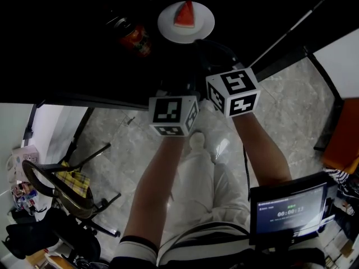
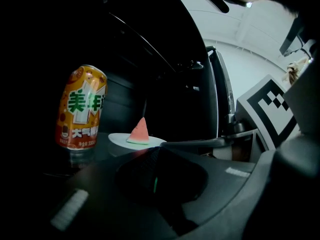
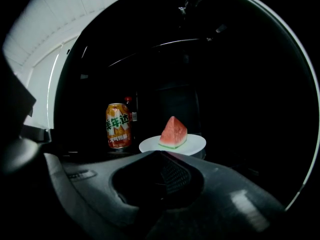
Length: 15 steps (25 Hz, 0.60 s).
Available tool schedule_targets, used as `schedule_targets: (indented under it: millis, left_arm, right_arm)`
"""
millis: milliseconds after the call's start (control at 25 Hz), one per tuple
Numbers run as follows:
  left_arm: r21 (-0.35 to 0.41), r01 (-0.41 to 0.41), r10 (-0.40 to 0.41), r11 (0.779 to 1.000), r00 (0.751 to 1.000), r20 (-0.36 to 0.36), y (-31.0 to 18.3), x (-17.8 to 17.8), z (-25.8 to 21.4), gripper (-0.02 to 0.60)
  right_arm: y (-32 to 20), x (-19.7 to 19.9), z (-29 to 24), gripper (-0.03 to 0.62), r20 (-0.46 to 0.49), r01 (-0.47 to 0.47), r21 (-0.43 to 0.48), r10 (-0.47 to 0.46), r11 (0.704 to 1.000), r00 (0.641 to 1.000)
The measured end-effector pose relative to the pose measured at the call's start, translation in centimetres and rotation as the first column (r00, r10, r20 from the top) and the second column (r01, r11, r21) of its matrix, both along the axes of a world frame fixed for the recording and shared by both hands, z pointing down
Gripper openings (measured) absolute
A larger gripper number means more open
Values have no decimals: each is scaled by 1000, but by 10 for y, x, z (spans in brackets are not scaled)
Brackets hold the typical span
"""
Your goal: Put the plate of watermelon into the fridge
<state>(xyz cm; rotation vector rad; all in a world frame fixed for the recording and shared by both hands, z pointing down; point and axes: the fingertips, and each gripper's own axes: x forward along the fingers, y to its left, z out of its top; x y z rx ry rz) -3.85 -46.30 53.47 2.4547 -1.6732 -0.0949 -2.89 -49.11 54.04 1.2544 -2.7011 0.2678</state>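
A white plate [image 1: 202,24] with a red wedge of watermelon [image 1: 184,14] rests on a black tabletop [image 1: 84,66], far from the person. An orange drink can [image 1: 134,40] stands to its left. Both grippers hover at the table's near edge, short of the plate, marked by the left cube [image 1: 173,115] and the right cube [image 1: 234,91]. The left gripper [image 2: 155,151] is shut and empty, with the plate [image 2: 117,140] and the can [image 2: 81,108] ahead of it. The right gripper [image 3: 160,154] also looks shut and empty, and it points at the plate [image 3: 195,143] and the watermelon [image 3: 173,132].
A dark bottle [image 3: 130,106] stands behind the can [image 3: 118,126]. A tall dark panel with a silver edge [image 2: 222,94] rises right of the plate in the left gripper view. On the tiled floor stand a chair with a yellow checked cloth [image 1: 70,181] and an orange object [image 1: 343,133].
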Motion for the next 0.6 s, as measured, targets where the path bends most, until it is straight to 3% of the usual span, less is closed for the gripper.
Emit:
schedule_targets:
  millis: [200, 600]
  left_arm:
    - [-1, 18, -18, 1000, 999, -28, -3, -5, -4, 2]
    - [-42, -12, 12, 999, 1000, -5, 12, 4, -11, 2]
  right_arm:
    - [-5, -6, 1, 0, -19, 13, 7, -13, 1000, 1000]
    - [19, 8, -2, 0, -52, 4, 36, -2, 999, 999]
